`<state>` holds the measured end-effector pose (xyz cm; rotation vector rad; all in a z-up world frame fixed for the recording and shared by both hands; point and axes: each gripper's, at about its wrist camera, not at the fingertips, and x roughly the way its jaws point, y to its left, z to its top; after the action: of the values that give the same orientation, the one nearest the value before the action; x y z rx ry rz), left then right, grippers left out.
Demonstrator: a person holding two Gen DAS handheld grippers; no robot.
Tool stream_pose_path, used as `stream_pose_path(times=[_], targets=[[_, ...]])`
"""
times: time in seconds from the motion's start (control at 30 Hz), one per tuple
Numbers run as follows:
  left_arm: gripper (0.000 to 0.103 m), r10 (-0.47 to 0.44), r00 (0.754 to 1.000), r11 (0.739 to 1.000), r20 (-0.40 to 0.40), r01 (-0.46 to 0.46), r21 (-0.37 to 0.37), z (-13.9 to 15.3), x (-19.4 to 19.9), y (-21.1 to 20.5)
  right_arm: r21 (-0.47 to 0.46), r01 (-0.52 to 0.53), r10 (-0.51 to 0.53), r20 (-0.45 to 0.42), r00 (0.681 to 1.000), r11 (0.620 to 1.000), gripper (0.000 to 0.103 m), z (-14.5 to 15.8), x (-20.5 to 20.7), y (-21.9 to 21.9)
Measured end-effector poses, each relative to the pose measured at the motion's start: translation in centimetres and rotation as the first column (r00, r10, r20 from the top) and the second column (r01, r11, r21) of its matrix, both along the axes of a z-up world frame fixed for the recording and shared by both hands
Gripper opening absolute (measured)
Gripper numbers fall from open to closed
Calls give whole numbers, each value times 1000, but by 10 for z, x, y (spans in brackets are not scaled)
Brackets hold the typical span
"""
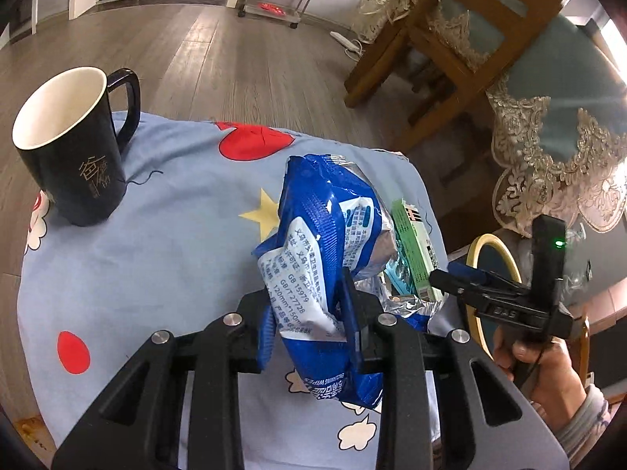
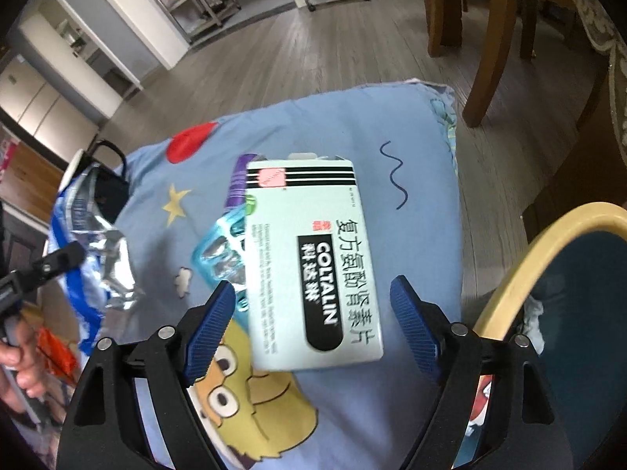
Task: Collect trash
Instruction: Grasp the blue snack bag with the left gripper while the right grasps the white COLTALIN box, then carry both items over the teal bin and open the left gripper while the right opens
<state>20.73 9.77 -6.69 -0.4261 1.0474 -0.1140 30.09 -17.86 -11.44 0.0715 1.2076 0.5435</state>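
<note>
My left gripper [image 1: 309, 305] is shut on a crumpled blue and white wipes packet [image 1: 321, 235], held just above the blue patterned cloth [image 1: 156, 235]. The packet also shows at the left of the right wrist view [image 2: 90, 243]. My right gripper [image 2: 313, 305] is open, its blue pads on either side of a pale green COLTALIN medicine box [image 2: 313, 258] that lies on the cloth [image 2: 411, 180]. A light blue blister pack [image 2: 219, 254] lies partly under the box's left side. In the left wrist view the box [image 1: 415, 250] sits right of the packet, with the right gripper [image 1: 450, 280] at it.
A black mug [image 1: 74, 145] with a white inside stands at the cloth's far left. A bin with a yellow rim [image 2: 548, 258] stands off the right edge of the cloth. Wooden chair legs [image 2: 493, 47] and a lace-edged tablecloth [image 1: 556, 149] are beyond on the right.
</note>
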Motion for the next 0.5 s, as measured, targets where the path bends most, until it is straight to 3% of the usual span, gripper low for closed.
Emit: stream_pose_path(times=[0.23,0.27,0.5], targets=[[29,2,1000,1000,2,-2,-9,1,4,-3,-10,-22,22,-18,1000,1000,80,-11,5,6],[29,2,1000,1000,3,-2,-10,1,4,-2,3,-27,27,-12,1000,1000,72,-11,4,6],[29,9,1000,1000,13,-9,-6,3,1,-1,77,-17,16,16,1000,997,71,3,-3,-2]])
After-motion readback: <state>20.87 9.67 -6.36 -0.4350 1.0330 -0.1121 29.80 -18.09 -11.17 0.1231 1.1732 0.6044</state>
